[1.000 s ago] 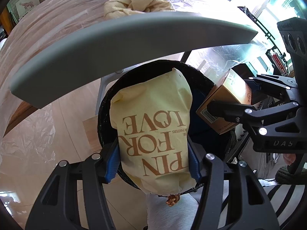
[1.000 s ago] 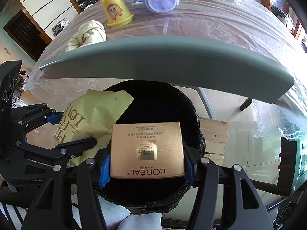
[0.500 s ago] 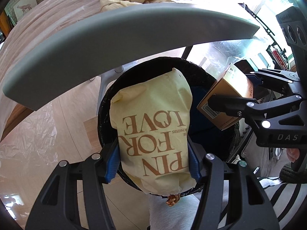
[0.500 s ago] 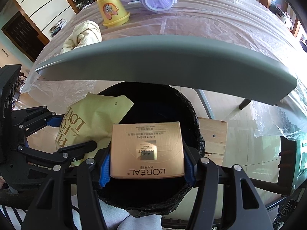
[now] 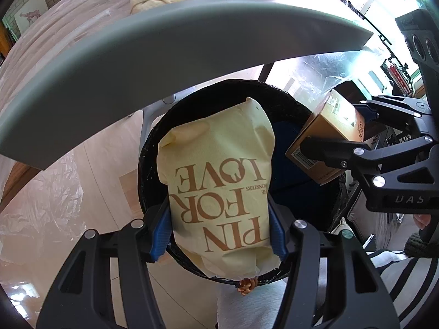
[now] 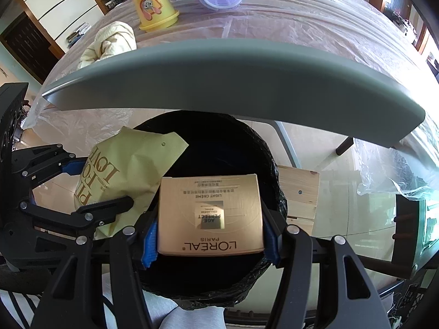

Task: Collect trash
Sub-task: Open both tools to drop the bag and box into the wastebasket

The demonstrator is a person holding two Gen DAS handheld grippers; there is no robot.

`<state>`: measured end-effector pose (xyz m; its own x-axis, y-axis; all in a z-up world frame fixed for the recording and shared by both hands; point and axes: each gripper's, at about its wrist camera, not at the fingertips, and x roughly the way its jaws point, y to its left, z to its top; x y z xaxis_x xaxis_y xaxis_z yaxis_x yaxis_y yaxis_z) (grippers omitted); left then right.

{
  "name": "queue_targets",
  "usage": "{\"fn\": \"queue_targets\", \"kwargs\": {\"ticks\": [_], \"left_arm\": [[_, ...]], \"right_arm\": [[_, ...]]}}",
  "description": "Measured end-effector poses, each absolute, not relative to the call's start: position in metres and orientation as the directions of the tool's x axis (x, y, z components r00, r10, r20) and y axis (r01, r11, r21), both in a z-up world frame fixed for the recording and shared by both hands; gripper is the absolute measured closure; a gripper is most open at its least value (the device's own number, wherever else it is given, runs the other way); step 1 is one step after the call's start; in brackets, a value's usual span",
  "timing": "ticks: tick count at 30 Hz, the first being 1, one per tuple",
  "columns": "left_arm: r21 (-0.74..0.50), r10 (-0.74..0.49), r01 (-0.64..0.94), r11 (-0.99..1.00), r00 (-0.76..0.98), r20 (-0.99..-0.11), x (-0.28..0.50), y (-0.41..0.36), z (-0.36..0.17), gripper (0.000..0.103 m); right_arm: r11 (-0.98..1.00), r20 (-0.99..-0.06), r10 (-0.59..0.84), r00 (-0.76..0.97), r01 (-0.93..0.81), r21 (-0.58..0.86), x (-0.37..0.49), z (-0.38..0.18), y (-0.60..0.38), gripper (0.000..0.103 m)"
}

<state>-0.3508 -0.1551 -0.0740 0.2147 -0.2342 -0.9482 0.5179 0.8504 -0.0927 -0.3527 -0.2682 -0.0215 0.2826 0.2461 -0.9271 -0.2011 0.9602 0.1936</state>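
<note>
A soft, light paper bag (image 5: 219, 183) is pinched between the left gripper (image 5: 219, 230) fingers; a stiff, light box (image 6: 210, 213) is clamped between the right gripper (image 6: 210, 238) fingers, both above the bin (image 6: 269, 164)

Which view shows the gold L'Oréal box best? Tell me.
Right wrist view: the gold box lies face-on between the right tool's pads, above the black bin, label legible. The left wrist view shows only its corner and side, partly behind a finger.

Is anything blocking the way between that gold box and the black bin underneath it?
Nothing visible does. The gold box, clamped in the right hand-held gripper, hangs right over the bin's open dark mouth. The yellow paper bag sits off to one side.
</note>
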Motion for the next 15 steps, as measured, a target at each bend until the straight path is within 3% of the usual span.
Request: {"fn": "queue_targets", "kwargs": {"ticks": [4, 5, 7, 8, 15], "left_arm": [[-0.107, -0.254, 0.523, 0.846, 0.218, -0.942, -0.352, -0.155, -0.072, 0.041], [-0.121, -0.269, 0.522, 0.844, 0.217, -0.938, -0.352, -0.154, -0.071, 0.035], [-0.156, -0.302, 0.512, 0.845, 0.216, -0.929, -0.351, -0.151, -0.068, 0.025], [-0.166, -0.312, 0.507, 0.845, 0.217, -0.925, -0.351, -0.149, -0.066, 0.019], [-0.147, -0.332, 0.512, 0.846, 0.291, -0.897, -0.367, -0.133, -0.029, 0.018]], "right_arm": [[0.960, -0.929, 0.247, 0.274, -0.197, 0.198, -0.352, -0.024, -0.270, 0.045], [0.958, -0.928, 0.258, 0.271, -0.198, 0.208, -0.352, -0.025, -0.270, 0.039], [0.956, -0.924, 0.272, 0.268, -0.185, 0.227, -0.352, -0.024, -0.273, 0.017], [0.956, -0.921, 0.277, 0.273, -0.178, 0.235, -0.352, -0.023, -0.275, 0.016], [0.955, -0.899, 0.275, 0.340, -0.209, 0.213, -0.372, 0.016, -0.291, 0.016]]}}
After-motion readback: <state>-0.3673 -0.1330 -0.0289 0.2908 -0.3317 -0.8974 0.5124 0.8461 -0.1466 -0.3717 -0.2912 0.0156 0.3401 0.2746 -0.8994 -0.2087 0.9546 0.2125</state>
